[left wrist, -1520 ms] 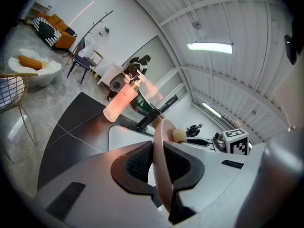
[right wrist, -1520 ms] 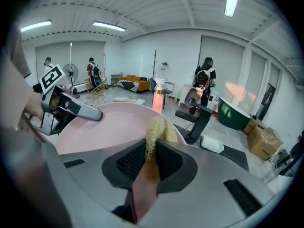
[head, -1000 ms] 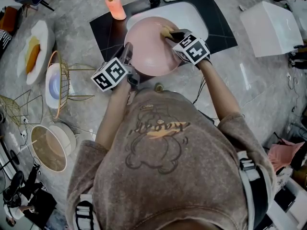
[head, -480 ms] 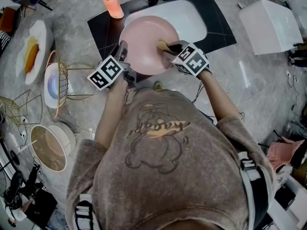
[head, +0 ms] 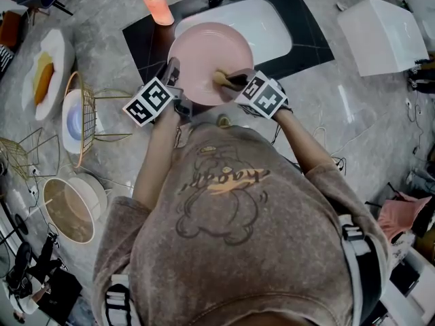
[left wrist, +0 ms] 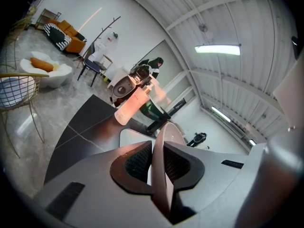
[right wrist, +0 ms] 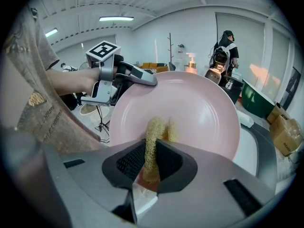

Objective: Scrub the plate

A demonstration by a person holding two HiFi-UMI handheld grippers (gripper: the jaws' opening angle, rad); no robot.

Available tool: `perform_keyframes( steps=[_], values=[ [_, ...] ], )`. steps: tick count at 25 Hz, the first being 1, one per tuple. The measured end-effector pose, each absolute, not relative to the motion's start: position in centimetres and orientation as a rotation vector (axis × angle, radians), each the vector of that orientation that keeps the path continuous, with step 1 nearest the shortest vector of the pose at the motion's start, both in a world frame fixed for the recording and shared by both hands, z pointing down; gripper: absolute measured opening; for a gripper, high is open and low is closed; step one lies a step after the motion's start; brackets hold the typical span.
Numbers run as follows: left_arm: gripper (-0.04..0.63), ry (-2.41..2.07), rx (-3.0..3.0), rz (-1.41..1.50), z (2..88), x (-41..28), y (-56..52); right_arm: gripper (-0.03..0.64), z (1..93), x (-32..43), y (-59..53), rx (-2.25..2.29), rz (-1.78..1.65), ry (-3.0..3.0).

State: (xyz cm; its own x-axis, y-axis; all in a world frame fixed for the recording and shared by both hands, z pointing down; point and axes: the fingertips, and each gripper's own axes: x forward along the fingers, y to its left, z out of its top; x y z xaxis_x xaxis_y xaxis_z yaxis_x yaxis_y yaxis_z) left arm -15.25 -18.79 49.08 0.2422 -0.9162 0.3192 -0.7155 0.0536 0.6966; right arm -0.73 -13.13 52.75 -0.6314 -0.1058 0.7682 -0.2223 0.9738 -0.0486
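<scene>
Pale pink plate — round, glossy — yellow scrubber against its face.

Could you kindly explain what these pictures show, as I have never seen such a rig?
There is no robot: a person holds a two-jaw gripper in each hand. The head view comes from a camera on the person's head, looking down; the other two cameras ride on the grippers. The left gripper clamps the rim of a pink plate, held over a white sink. The right gripper grips a yellowish scrubber against the plate. A pink soap bottle stands beside the sink.
</scene>
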Motion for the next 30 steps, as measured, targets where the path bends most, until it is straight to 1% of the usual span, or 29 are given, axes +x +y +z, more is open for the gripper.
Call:
perform_keyframes(
  steps=[12, 19, 25, 30],
  values=[
    [0.049, -1.488, 1.703, -0.313, 49.4, -14.7, -18.0, 0.061, 51.5, -5.3, -12.3, 0.176, 0.154, -2.327],
    [0.051, -1.463, 1.706, -0.285, 50.0, -14.2, -16.7, 0.061, 51.7, -6.2, -14.0, 0.21, 0.154, -2.343],
    [0.051, -1.476, 1.679, -0.267, 50.8, -15.6, -15.2, 0.061, 51.6, -7.5, -15.5, 0.271, 0.156, -2.379],
    [0.051, -1.495, 1.65, -0.274, 51.4, -16.9, -14.3, 0.061, 49.4, -8.6, -16.4, 0.311, 0.15, -2.465]
  ],
)
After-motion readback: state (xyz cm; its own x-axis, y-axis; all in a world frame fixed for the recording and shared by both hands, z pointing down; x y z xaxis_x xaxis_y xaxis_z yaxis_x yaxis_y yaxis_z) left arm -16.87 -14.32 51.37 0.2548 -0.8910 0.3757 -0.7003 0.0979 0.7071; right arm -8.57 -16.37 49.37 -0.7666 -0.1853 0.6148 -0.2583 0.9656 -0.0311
